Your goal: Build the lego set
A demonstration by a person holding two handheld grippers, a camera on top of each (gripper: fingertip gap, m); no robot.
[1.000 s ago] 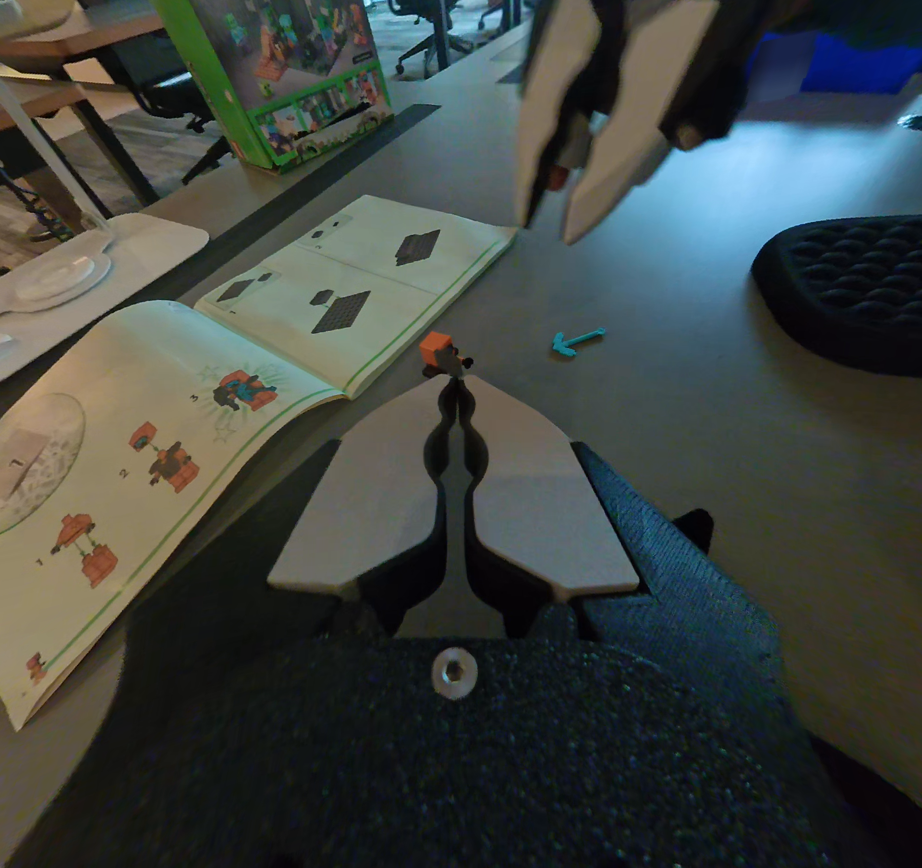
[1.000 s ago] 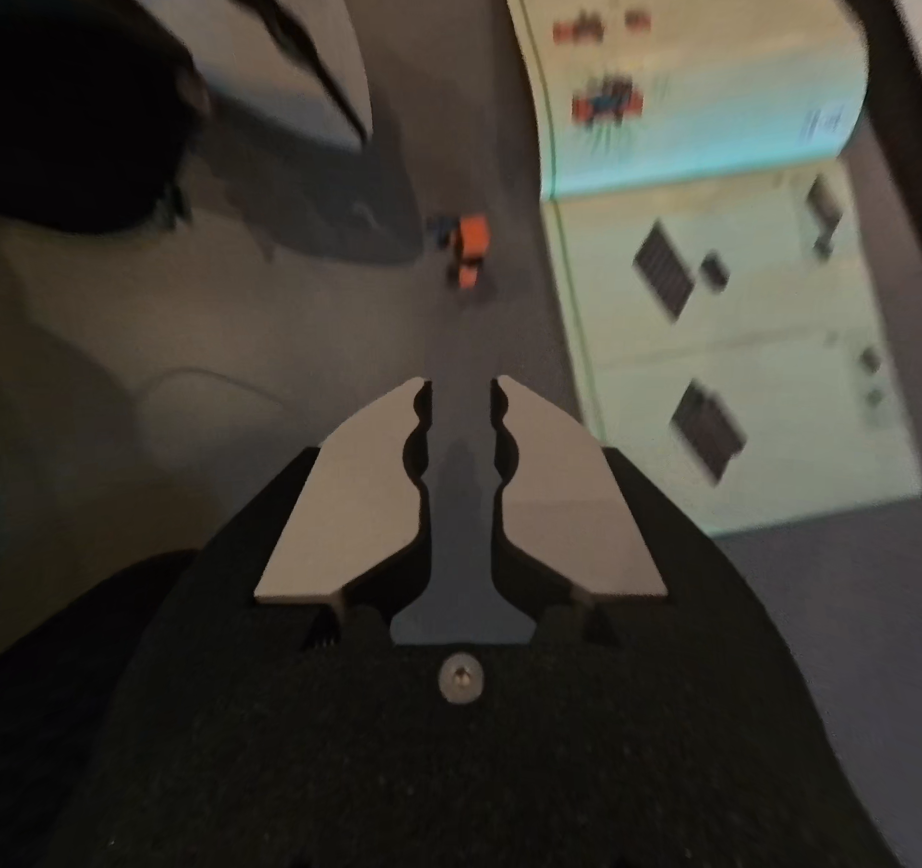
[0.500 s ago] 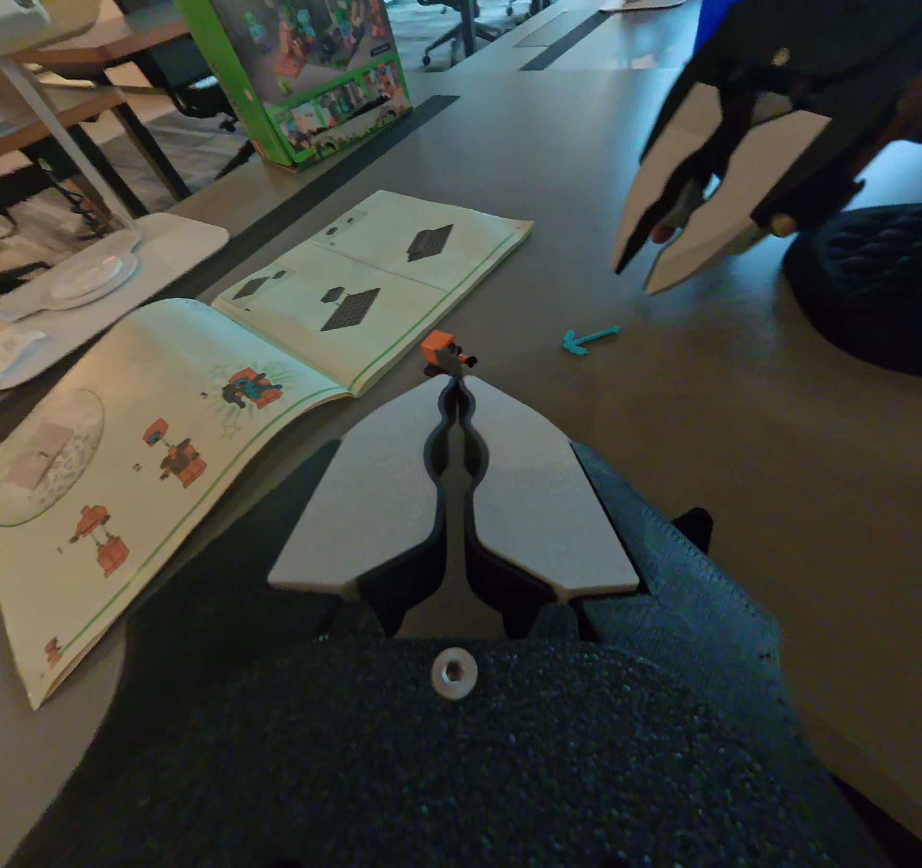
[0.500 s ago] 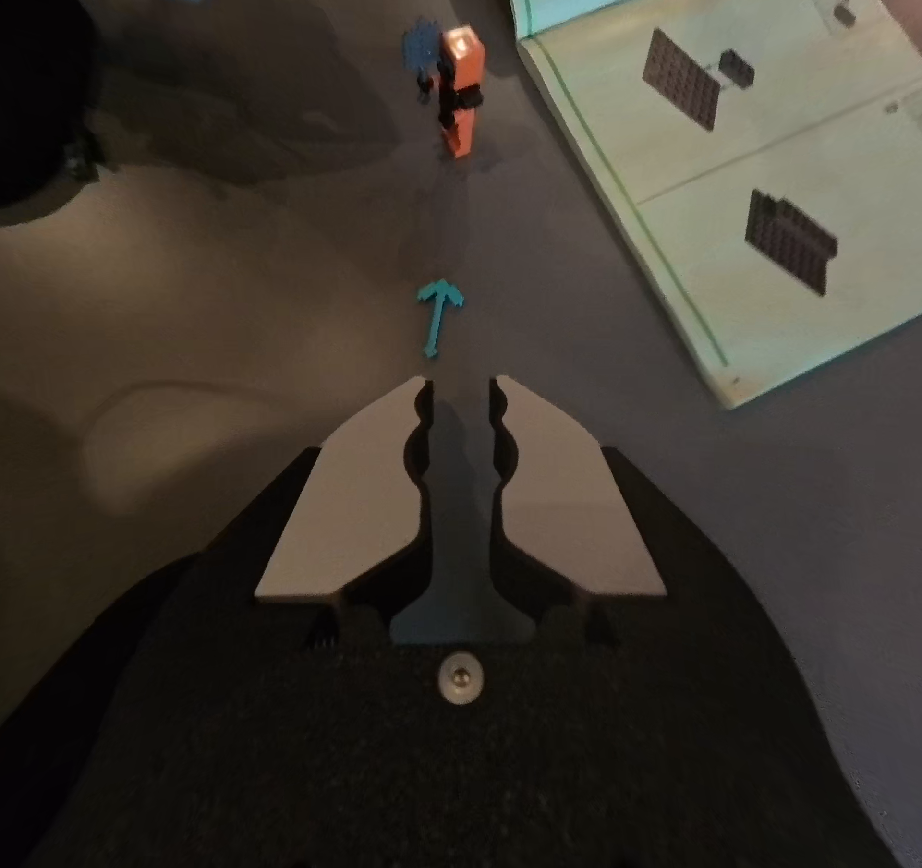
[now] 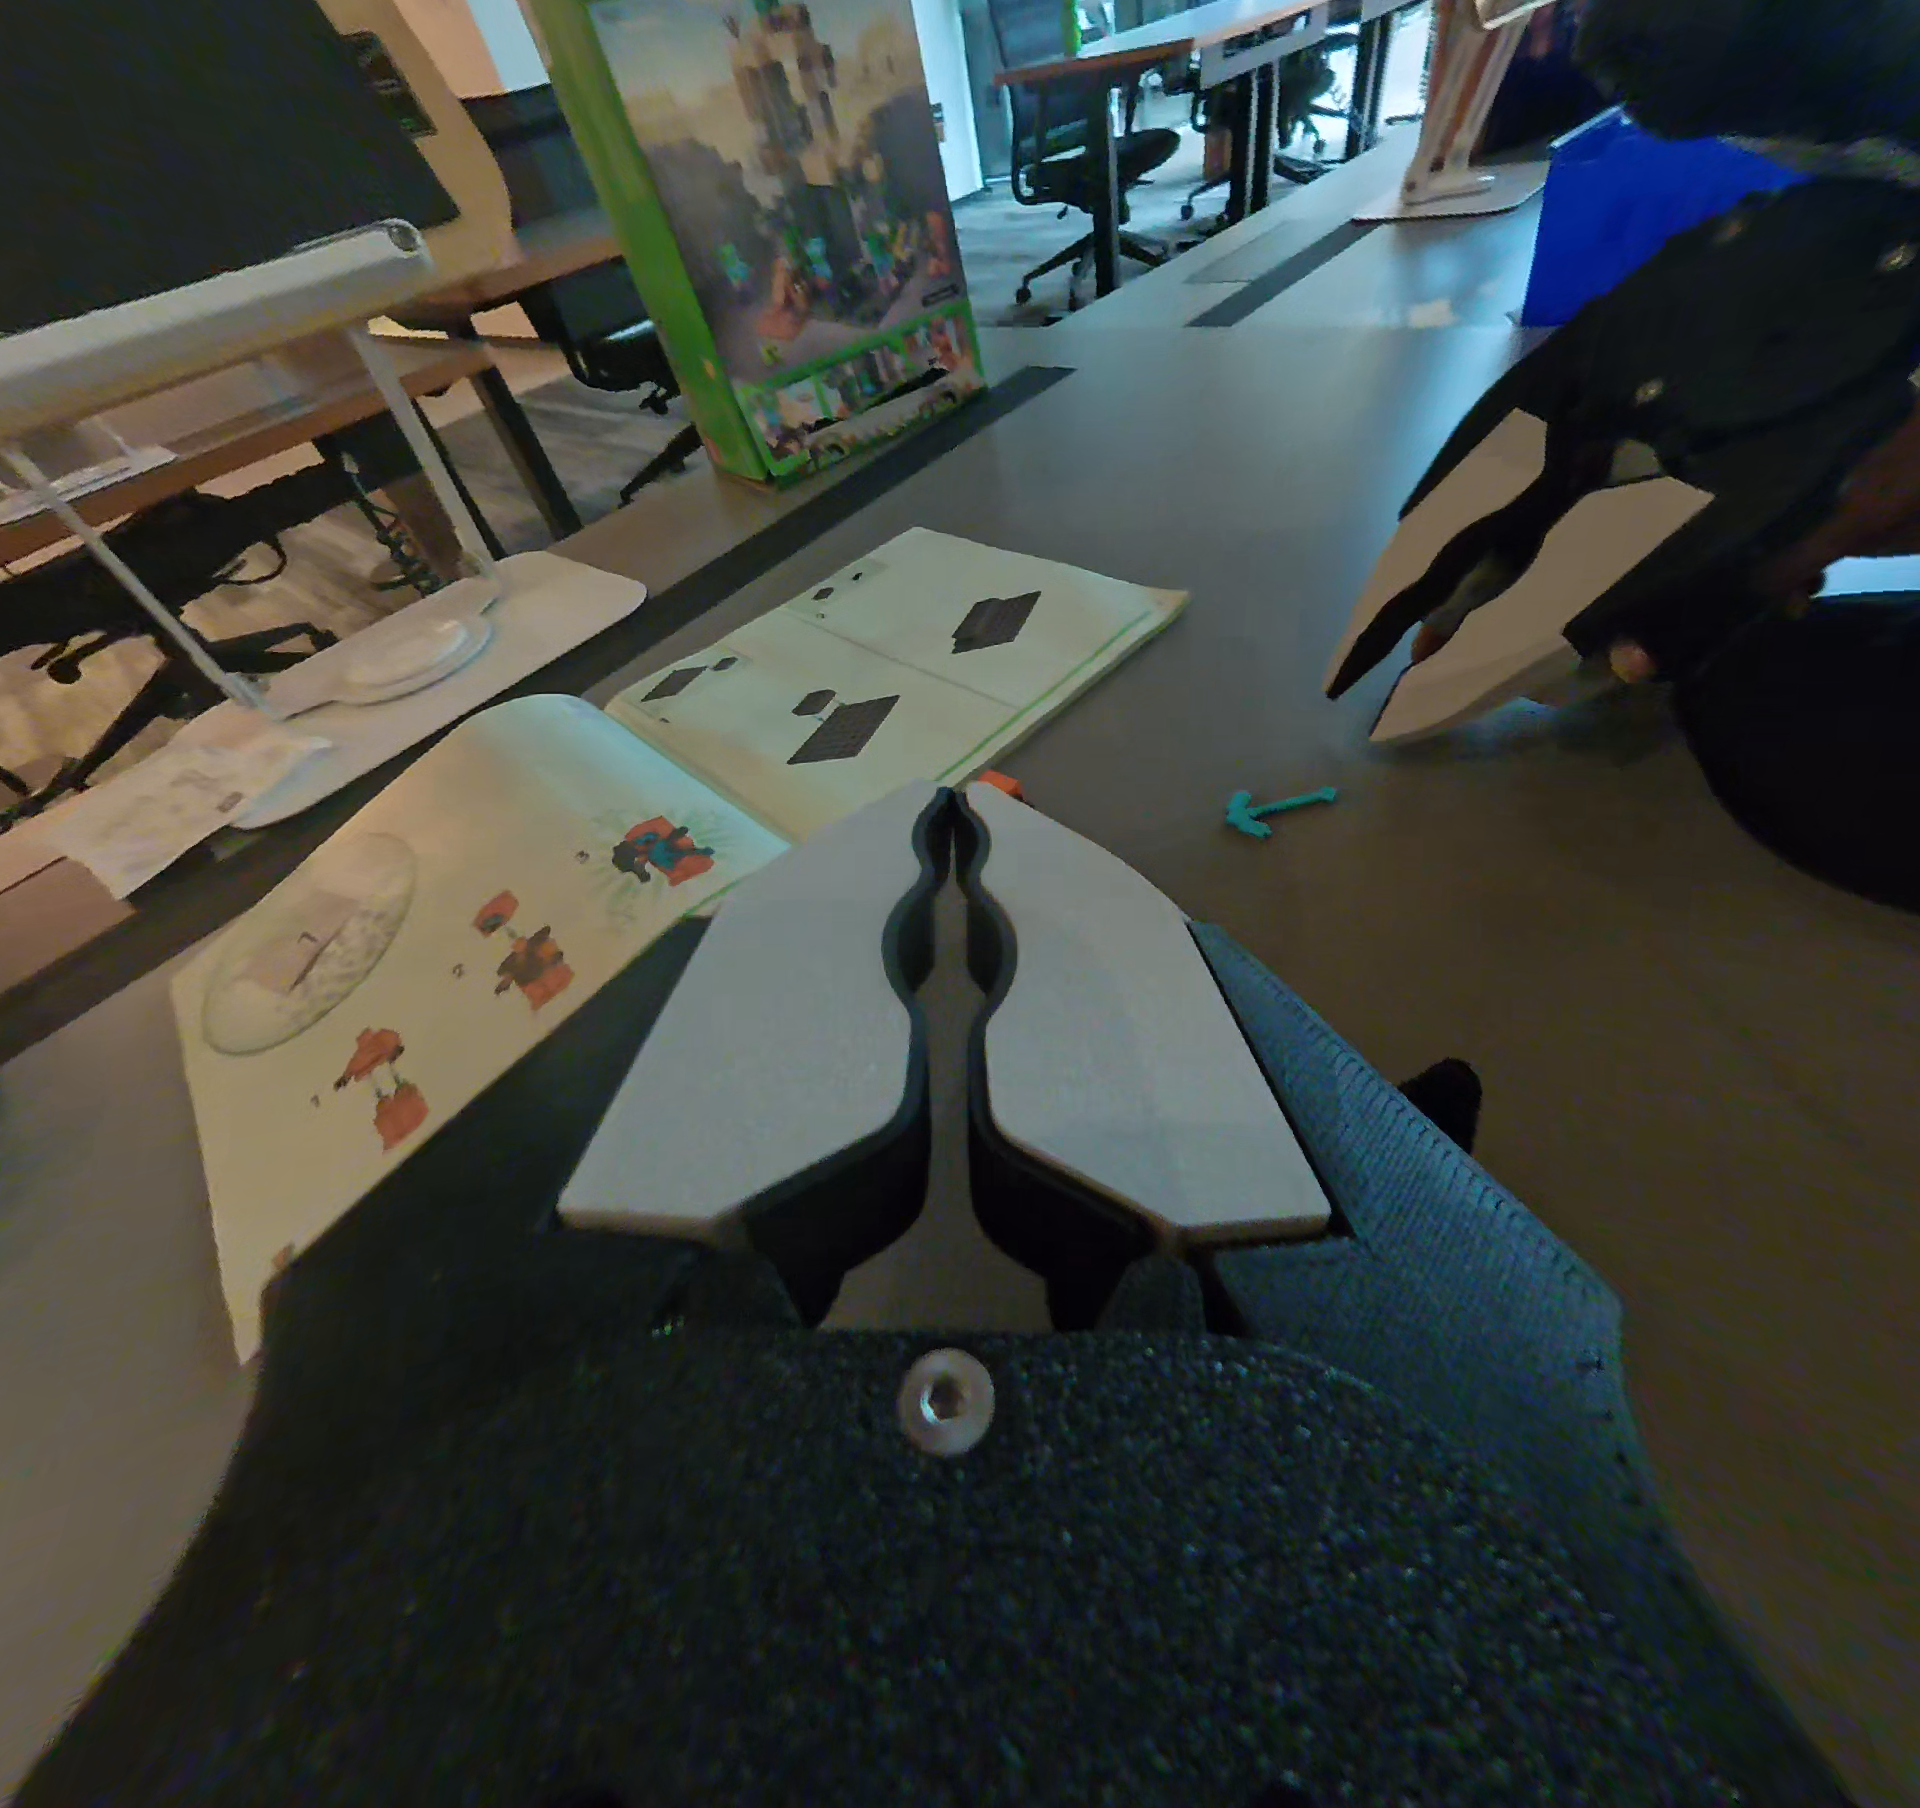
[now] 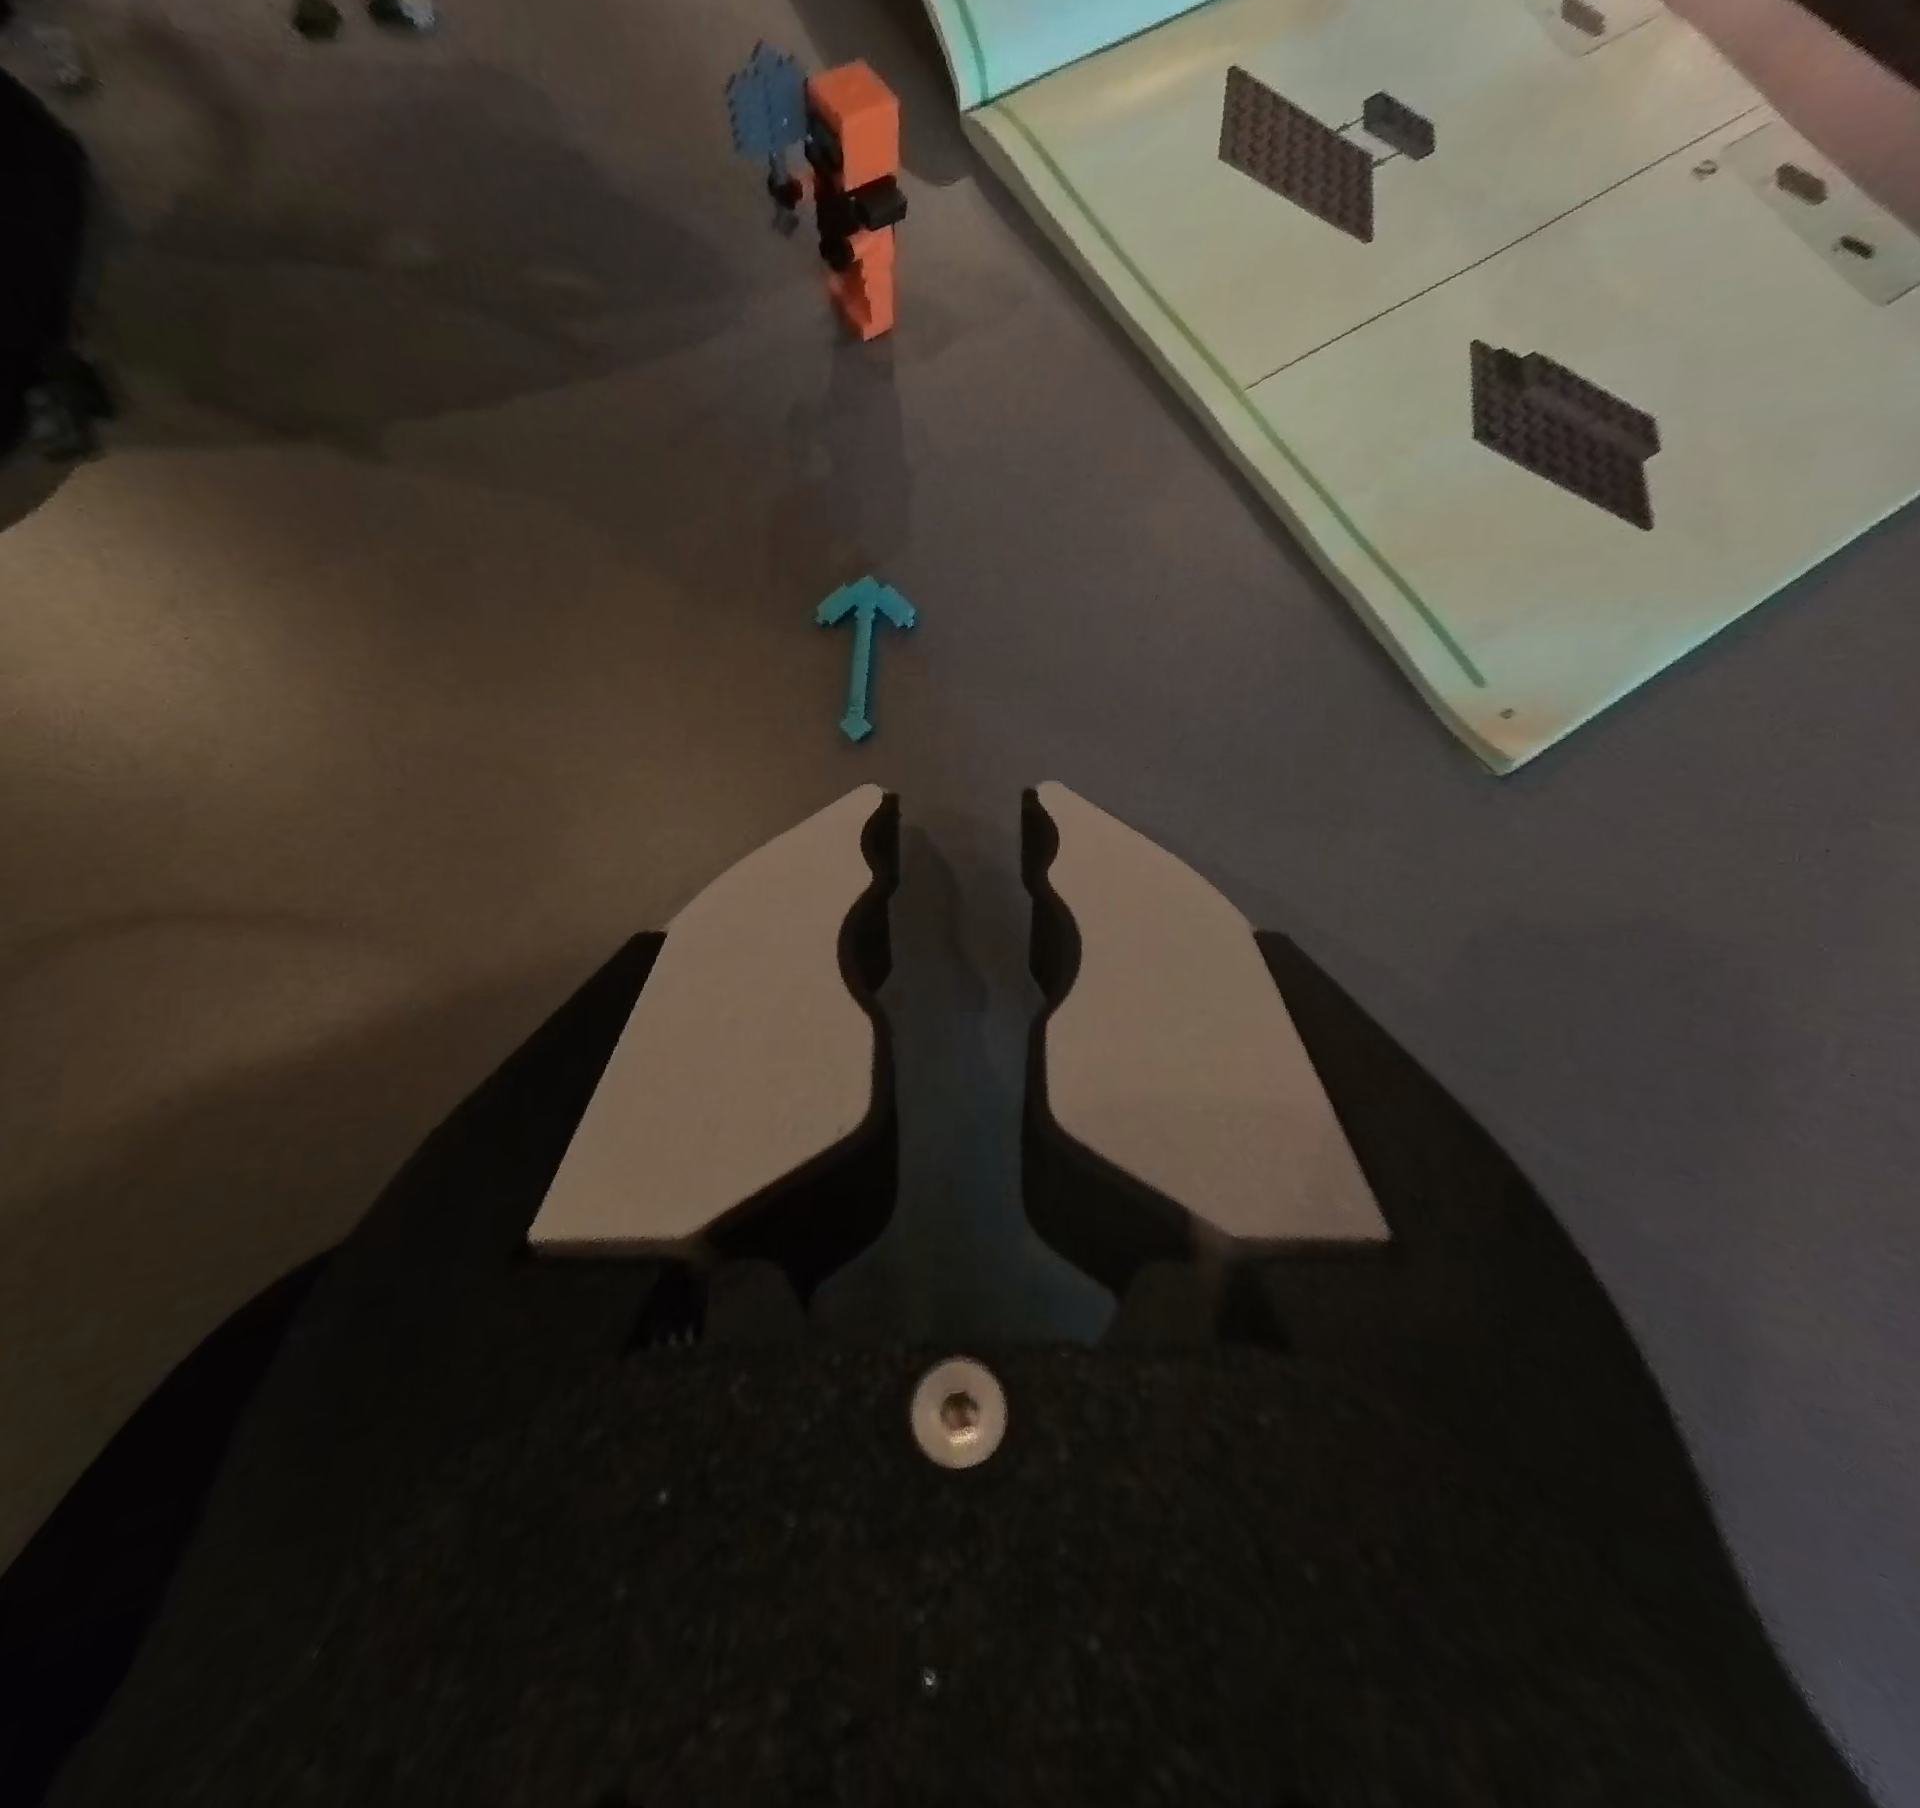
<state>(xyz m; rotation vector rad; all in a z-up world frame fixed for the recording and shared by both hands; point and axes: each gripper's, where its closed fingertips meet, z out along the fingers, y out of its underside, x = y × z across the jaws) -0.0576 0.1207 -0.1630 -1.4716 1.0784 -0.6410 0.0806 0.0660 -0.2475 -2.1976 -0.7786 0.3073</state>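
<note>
A small orange and black lego figure stands on the grey table and holds a blue piece. A teal pickaxe piece lies flat just beyond my right gripper, which is open and empty, low over the table. In the left wrist view, my left gripper is shut and empty. The figure only peeks out behind its tips. The pickaxe lies to their right, with the right gripper beyond it.
The open instruction booklet lies left of the figure, also in the right wrist view. The green lego box stands at the back. A white lamp base is at the left, a black cushion at the right. Two small dark pieces lie far left. Across from one pair of fingers to the other is roughly 20 centimeters.
My right gripper has dropped from above the figure to the right, down near the pickaxe. My left gripper has tilted up, so its tips now hide most of the figure.
</note>
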